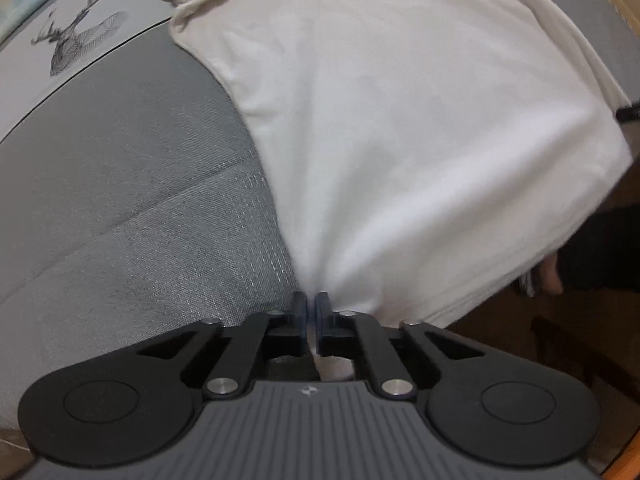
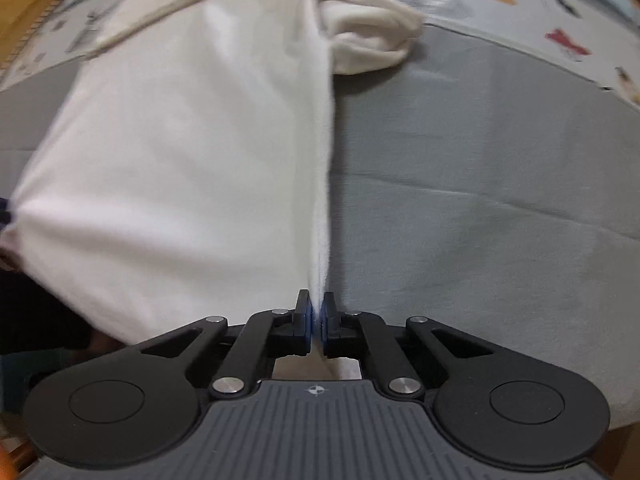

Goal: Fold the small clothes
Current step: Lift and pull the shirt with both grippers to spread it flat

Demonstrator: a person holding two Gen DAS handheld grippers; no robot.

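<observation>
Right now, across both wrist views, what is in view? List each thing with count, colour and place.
shirt: one, white, stretched over the grey cover, near edge pinched at two points, far end bunched up.
cover: one, grey woven, under the shirt.
printed sheet: one, pale with a deer drawing and small coloured figures, beyond the cover.
wooden edge: one, orange-brown, far left in the right wrist view.
left gripper: one, black with blue pads, shut on the shirt's near edge.
right gripper: one, black with blue pads, shut on the shirt's near edge.
</observation>
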